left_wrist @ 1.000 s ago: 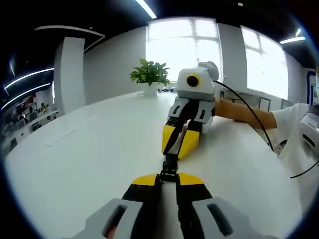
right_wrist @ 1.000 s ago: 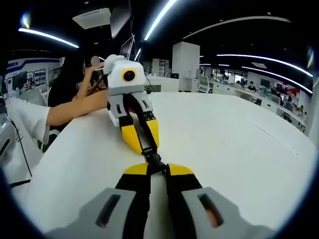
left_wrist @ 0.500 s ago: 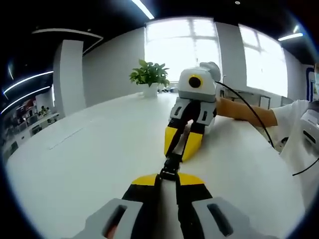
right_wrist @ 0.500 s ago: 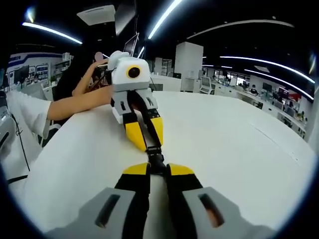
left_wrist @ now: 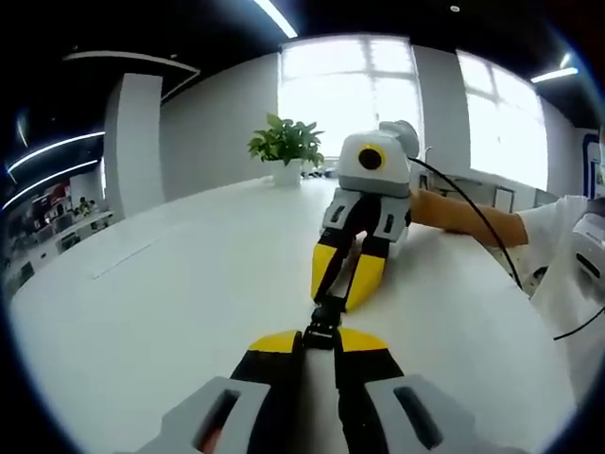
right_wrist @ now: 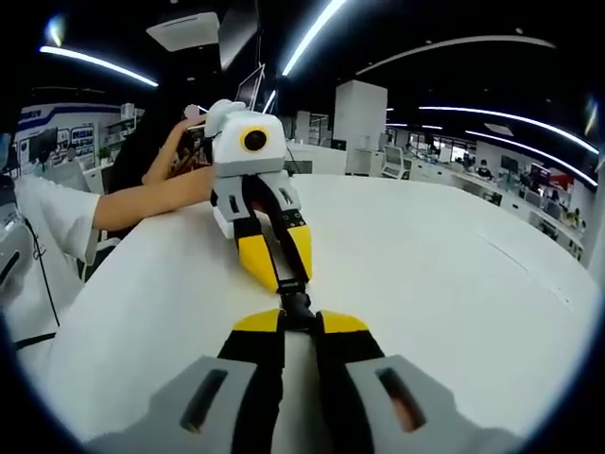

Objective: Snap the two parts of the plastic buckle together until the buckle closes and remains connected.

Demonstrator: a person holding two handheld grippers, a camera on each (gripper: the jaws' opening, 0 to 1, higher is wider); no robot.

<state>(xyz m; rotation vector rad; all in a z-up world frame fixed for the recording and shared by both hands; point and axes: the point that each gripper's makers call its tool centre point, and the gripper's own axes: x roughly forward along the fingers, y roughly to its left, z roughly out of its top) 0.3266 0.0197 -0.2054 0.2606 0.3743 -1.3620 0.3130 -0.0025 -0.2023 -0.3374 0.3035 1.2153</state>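
Pressing the two buckle halves together over the white table [left_wrist: 142, 312], grippers nose to nose. Left gripper [left_wrist: 319, 342] clamping one end of the black buckle [left_wrist: 324, 315], jaws pinched tight around it. Right gripper [right_wrist: 299, 323] clamping the other end of the buckle [right_wrist: 295, 305], jaws likewise closed on it. Looking like the halves are touching or partly mated; not possible to tell from here whether the latch has clicked.

Doing this step well, by my read: keeping both jaw sets on one straight line so the prongs are entering square, no roll between the hands. Pushing along that axis only, firmly, without lifting off the table line. Gripping well back on each half so the yellow pads aren't blocking the release tabs from springing out. Following with a light pull apart to confirm it's holding before letting go.

View differences: left gripper view showing the right gripper [left_wrist: 348, 276] coming in from across, a black strap running up between its yellow tips, plus a potted plant [left_wrist: 285, 147] and bright windows behind. Right gripper view showing the left gripper [right_wrist: 275, 255] head-on with the same strap layout, a hand [right_wrist: 175, 151] gripping its top, a forearm laid along the table edge, and a dim office with strip lights.
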